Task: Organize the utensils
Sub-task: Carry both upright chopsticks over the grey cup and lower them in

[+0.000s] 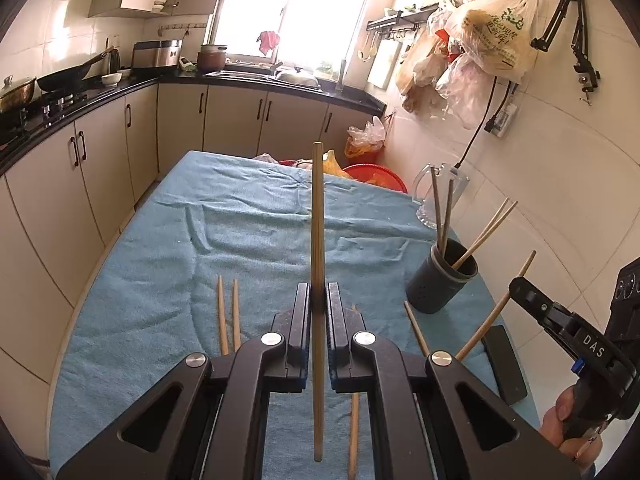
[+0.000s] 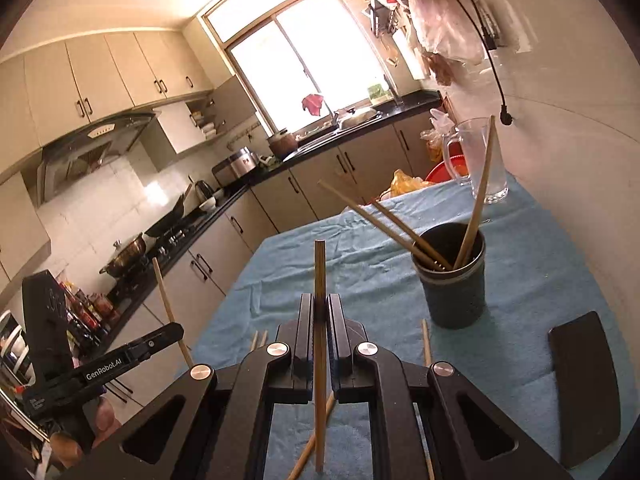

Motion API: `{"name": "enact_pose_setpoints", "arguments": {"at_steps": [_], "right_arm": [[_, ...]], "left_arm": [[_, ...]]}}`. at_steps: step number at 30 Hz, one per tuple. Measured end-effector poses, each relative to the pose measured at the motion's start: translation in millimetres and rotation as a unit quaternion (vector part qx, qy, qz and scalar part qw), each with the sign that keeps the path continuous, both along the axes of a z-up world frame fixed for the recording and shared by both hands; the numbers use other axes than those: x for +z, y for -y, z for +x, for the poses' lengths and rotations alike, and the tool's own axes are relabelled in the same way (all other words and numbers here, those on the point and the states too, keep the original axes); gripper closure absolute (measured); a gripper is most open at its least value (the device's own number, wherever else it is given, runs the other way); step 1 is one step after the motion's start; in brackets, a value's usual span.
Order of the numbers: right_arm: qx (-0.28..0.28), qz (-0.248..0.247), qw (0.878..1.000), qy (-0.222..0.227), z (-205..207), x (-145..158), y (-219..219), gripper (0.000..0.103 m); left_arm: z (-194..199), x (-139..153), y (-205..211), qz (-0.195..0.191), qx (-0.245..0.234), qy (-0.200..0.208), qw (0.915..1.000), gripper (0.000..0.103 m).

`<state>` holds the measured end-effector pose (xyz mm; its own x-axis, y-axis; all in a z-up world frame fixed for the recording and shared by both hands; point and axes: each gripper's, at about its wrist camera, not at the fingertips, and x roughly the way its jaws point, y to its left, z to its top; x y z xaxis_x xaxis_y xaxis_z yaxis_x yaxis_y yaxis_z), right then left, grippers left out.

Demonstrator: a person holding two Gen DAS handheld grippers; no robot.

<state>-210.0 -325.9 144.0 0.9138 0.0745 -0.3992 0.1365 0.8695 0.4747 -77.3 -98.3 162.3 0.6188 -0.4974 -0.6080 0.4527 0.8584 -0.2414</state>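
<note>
Blue towel (image 1: 248,240), seemingly dark-grey holder (image 1: 442,280)

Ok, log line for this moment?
left gripper: shut on chopstick | right gripper: shut on chopstick | holder: four chopsticks in

Black left claw (image 1: 318,300) with silver screws, black right claw (image 2: 319,312), white "GenRobot.AI" and "DAS" lettering

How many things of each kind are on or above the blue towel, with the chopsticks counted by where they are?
Slim wooden chopsticks held, one in the left claw and one in the right claw: 2
Chopsticks standing in the holder: 4
Chopsticks lying on the blue towel: 4
Dark round holder: 1
Clear glass jug: 1
Flat black slab: 1
Total: 13
</note>
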Motion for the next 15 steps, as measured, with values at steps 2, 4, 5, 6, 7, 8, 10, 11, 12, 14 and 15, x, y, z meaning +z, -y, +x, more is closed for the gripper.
{"name": "enact_pose_setpoints", "arguments": {"at_steps": [2,4,5,6,7,8,10,11,12,14,15], "right_arm": [[-0.002,0.003,1.000,0.004,-3,2,2,0.097],[-0.007,0.005,1.000,0.008,-6,4,5,0.097],[-0.010,0.008,1.000,0.011,-8,5,7,0.097],[-0.011,0.009,1.000,0.014,-10,5,8,0.097],[-0.013,0.009,1.000,0.017,-11,7,10,0.097],[-0.015,0.009,1.000,0.020,-14,8,11,0.097],[-0.017,0.010,0.999,0.024,-17,11,14,0.097],[-0.019,0.012,0.999,0.027,-18,12,15,0.097],[-0.021,0.012,0.999,0.029,-20,13,17,0.097],[-0.023,0.013,0.999,0.031,-22,13,22,0.097],[-0.025,0.015,0.999,0.032,-23,14,24,0.097]], "left_arm": [[-2,2,1,0.000,0.001,0.002,1.0000,0.097],[-3,4,3,-0.002,-0.002,0.003,1.0000,0.097],[-4,4,3,-0.002,0.000,0.005,1.0000,0.096],[-4,5,3,-0.003,0.001,0.007,1.0000,0.097],[-5,6,4,-0.003,0.000,0.007,1.0000,0.097],[-5,7,4,-0.004,-0.001,0.006,1.0000,0.097],[-6,8,5,-0.006,0.001,0.008,1.0000,0.097],[-6,9,6,-0.007,-0.001,0.008,0.9999,0.097],[-6,10,7,-0.009,-0.002,0.007,0.9999,0.097],[-6,14,12,-0.014,-0.005,0.008,0.9999,0.097],[-6,16,15,-0.015,-0.009,0.009,0.9998,0.097]]}}
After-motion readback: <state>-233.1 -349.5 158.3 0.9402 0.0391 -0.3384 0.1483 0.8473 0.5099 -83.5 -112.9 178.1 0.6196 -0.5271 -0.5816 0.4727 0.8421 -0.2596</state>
